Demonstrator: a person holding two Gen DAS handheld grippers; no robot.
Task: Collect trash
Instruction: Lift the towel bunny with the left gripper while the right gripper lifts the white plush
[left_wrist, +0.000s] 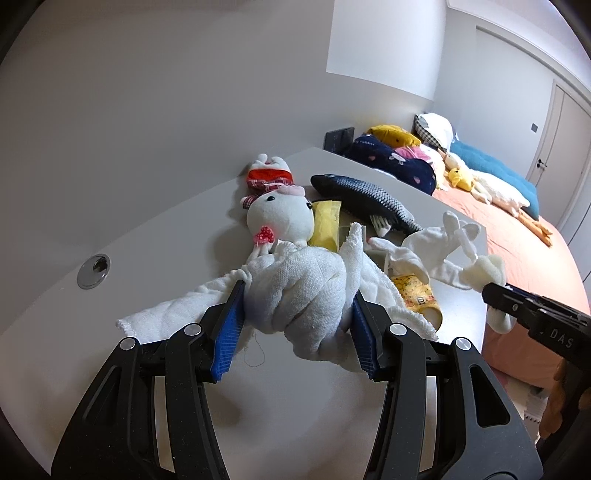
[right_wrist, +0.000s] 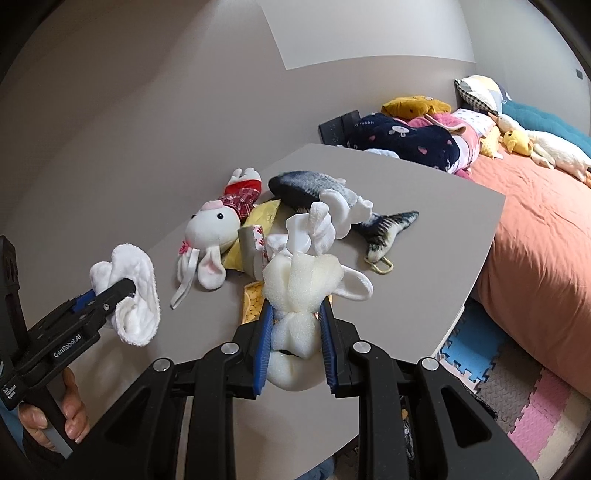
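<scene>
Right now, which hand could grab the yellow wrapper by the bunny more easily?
Neither is free: the left gripper grips a white cloth, the right gripper white foam. Probably left; the yellow wrapper lies just beyond its cloth.

A grey table (right_wrist: 424, 206) is carrying a plush rabbit (right_wrist: 210, 229), a plush fish (right_wrist: 306, 184), a yellow packet (right_wrist: 264, 216) between them and a yellow pouch (left_wrist: 415, 291) nearer the front edge. Beside it, a bed (right_wrist: 535, 221) in an orange sheet is holding pillows (right_wrist: 406, 140) and a plush duck (right_wrist: 517, 142). Foam mats (right_wrist: 517, 391) are covering the floor.
</scene>
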